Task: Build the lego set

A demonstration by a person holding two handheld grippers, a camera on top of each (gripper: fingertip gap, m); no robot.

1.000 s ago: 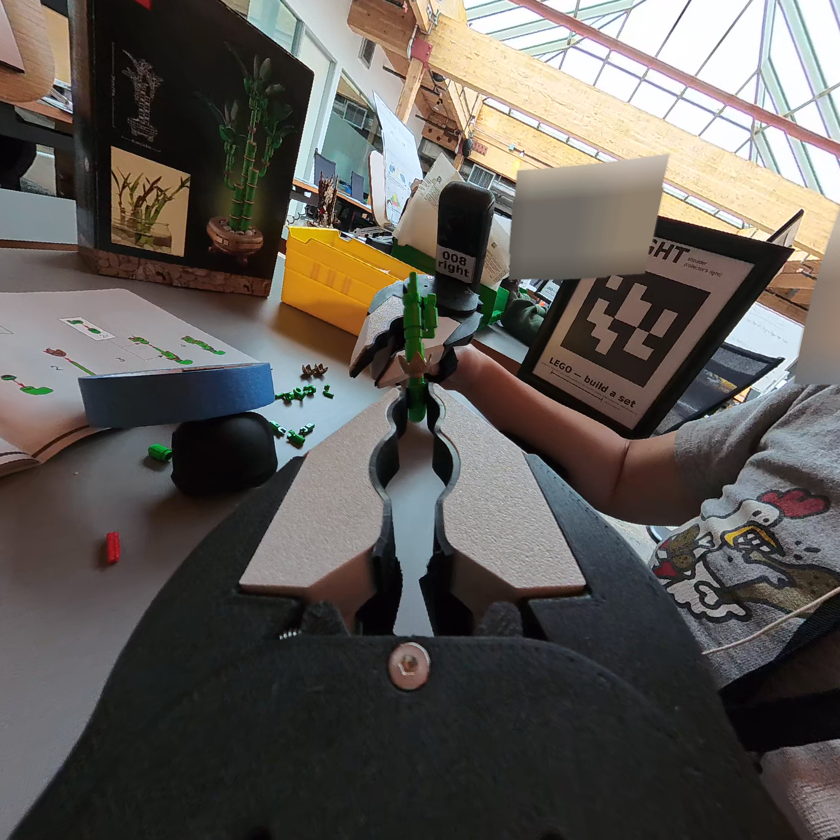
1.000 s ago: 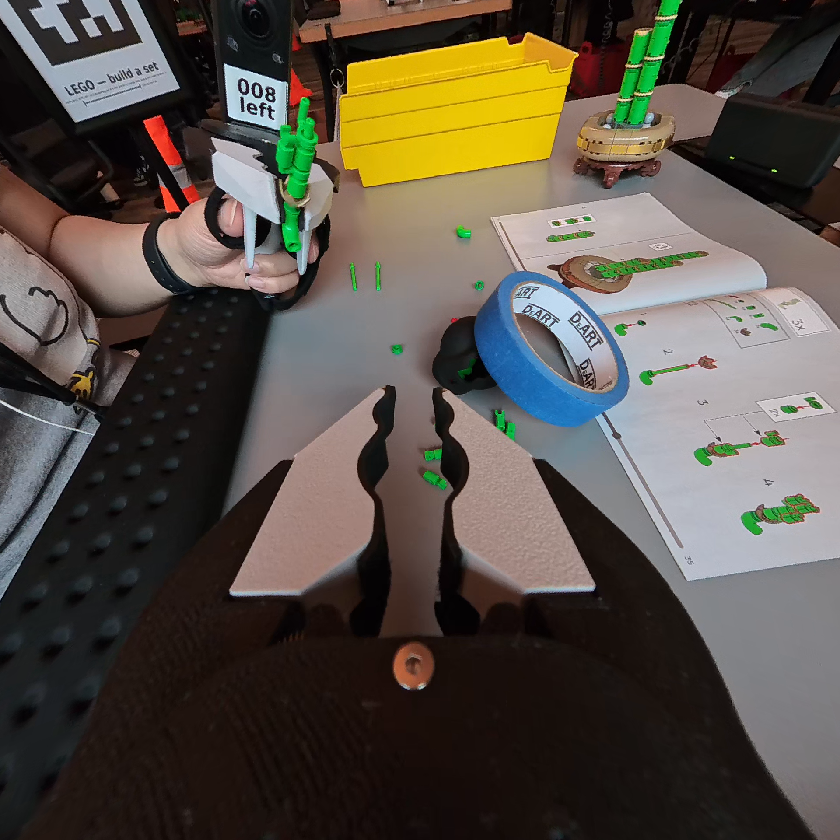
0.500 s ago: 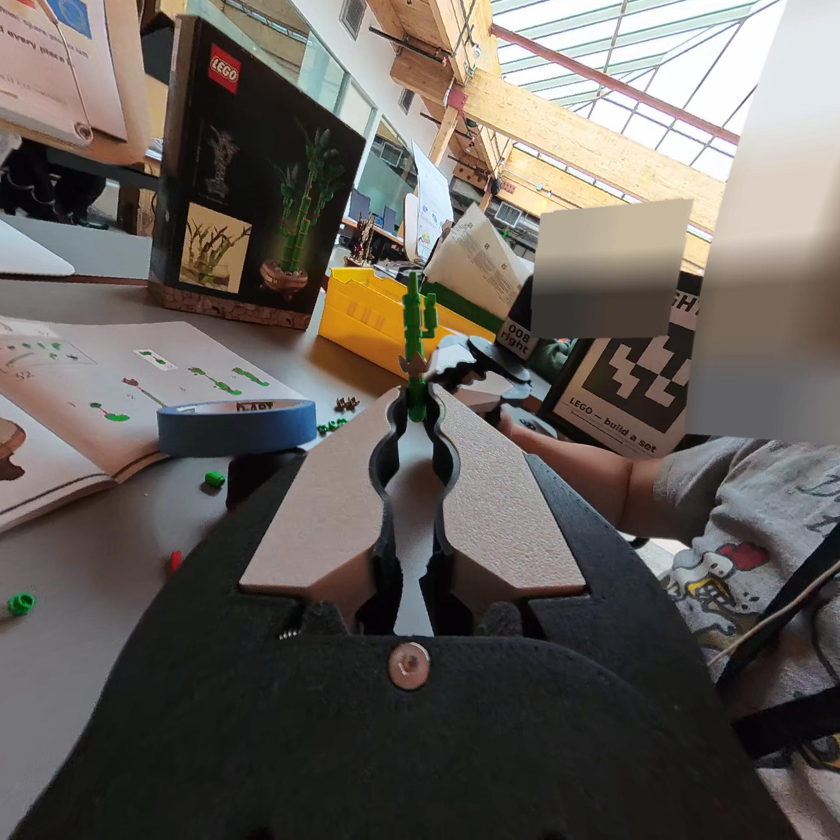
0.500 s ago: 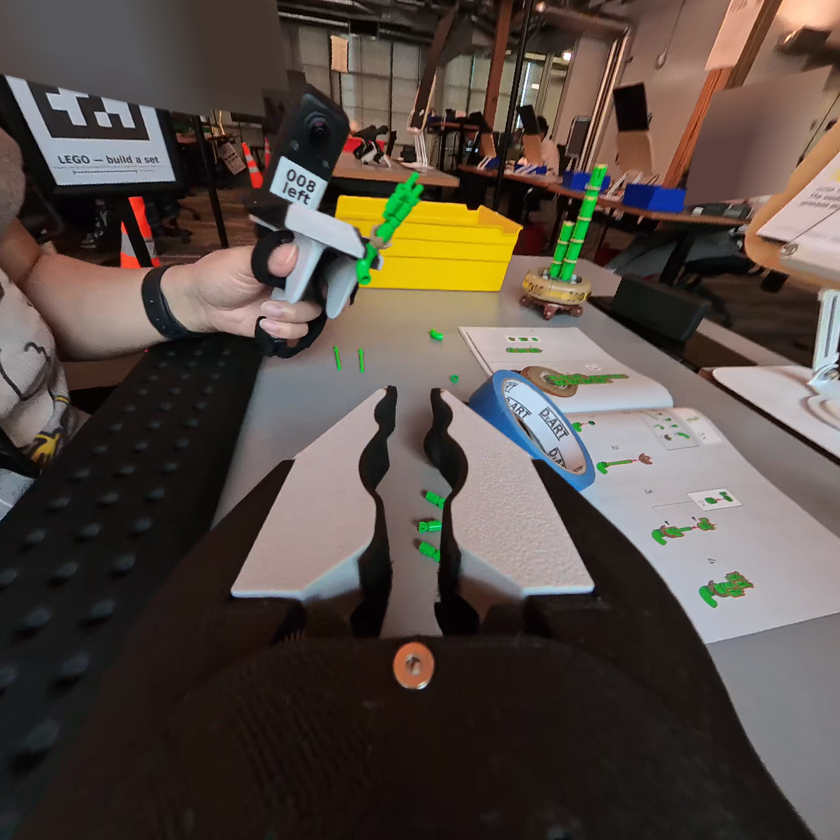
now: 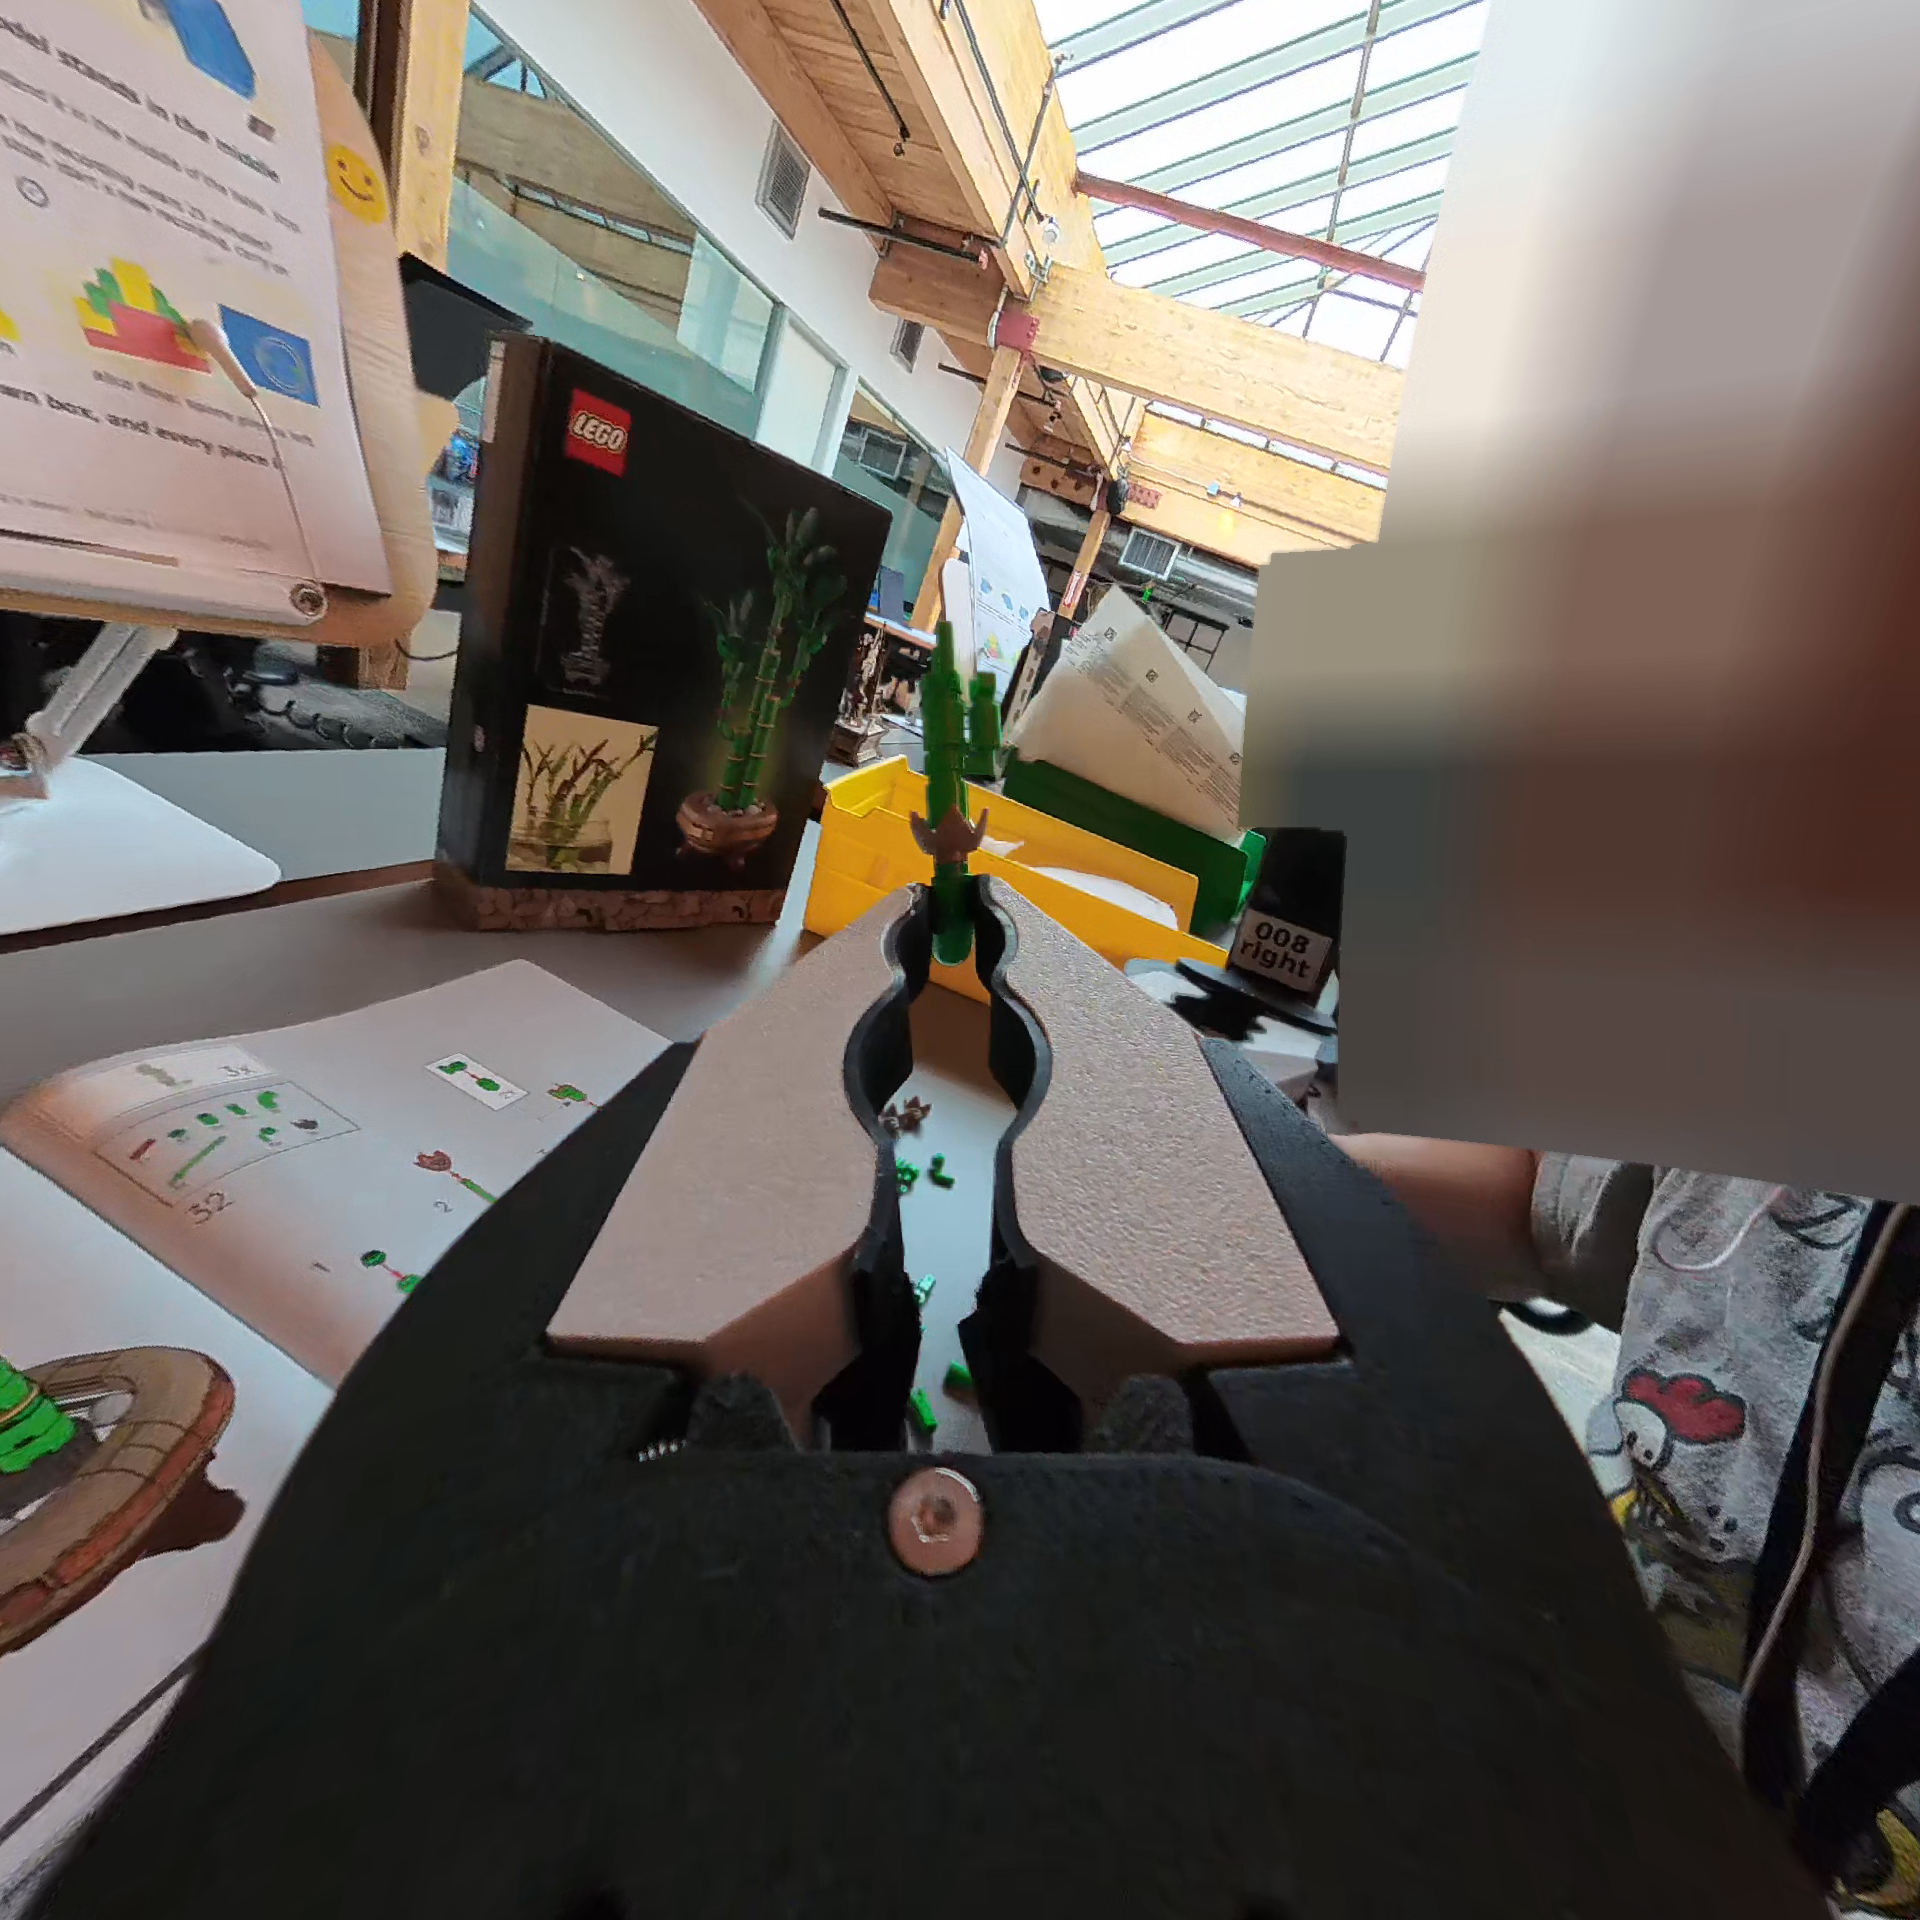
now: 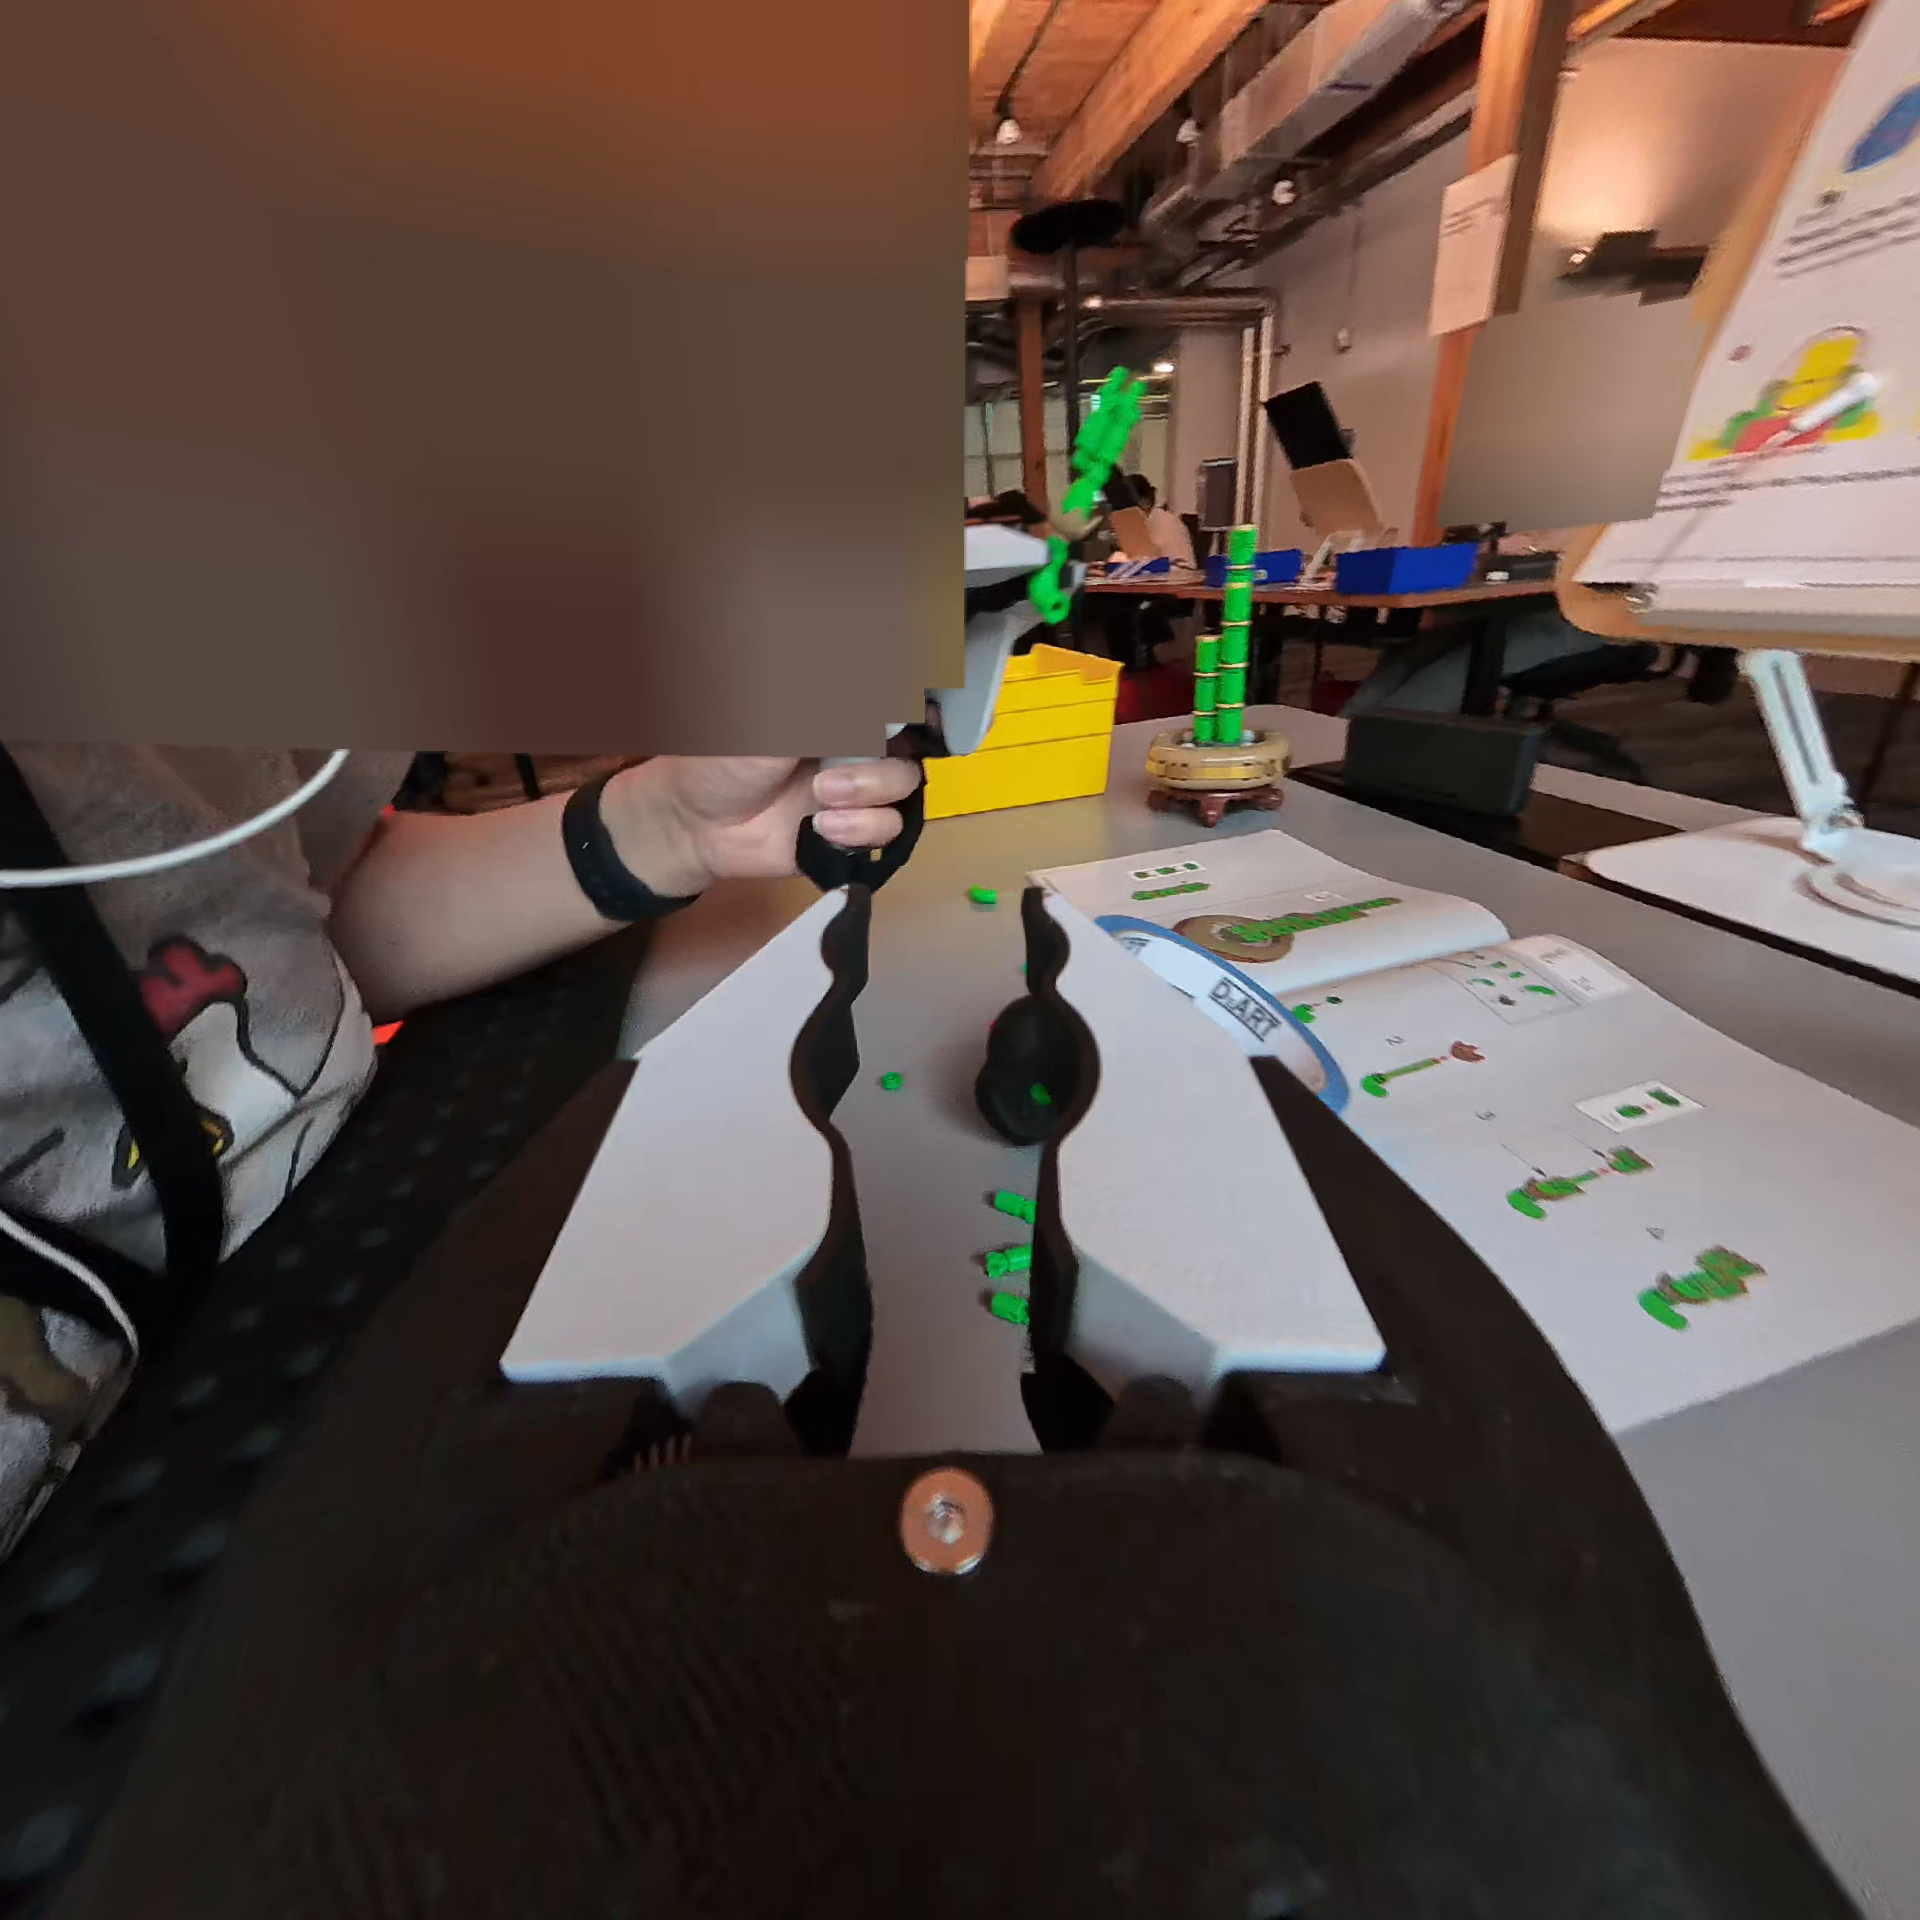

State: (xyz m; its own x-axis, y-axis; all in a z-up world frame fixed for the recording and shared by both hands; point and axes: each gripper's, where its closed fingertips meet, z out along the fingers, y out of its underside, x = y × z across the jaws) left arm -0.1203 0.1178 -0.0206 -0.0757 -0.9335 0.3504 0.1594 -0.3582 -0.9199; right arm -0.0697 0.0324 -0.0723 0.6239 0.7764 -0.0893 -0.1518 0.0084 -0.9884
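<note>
My left gripper (image 5: 950,909) is shut on the lower end of a green bamboo stalk piece (image 5: 948,748) with a brown collar, held upright above the table. The same stalk (image 6: 1091,468) shows in the right wrist view, raised high at the left gripper's tips. My right gripper (image 6: 940,909) is open and empty, low over the grey table (image 6: 935,1382). Loose green bricks (image 6: 1008,1257) lie between its fingers. The partly built bamboo model in its tan pot (image 6: 1221,727) stands at the far end of the table.
An open instruction booklet (image 6: 1507,1081) lies on the right, with a blue tape roll (image 6: 1236,1013) and a black lump (image 6: 1023,1081) beside it. A yellow bin (image 5: 1039,873), the set's box (image 5: 644,675) and a white lamp base (image 6: 1860,883) stand behind. My hands' fingertips stand some 12 centimetres from each other.
The left gripper has risen and swung left with the stalk. The right gripper has dropped lower over the table, tilted up, and its jaws have opened wider.
</note>
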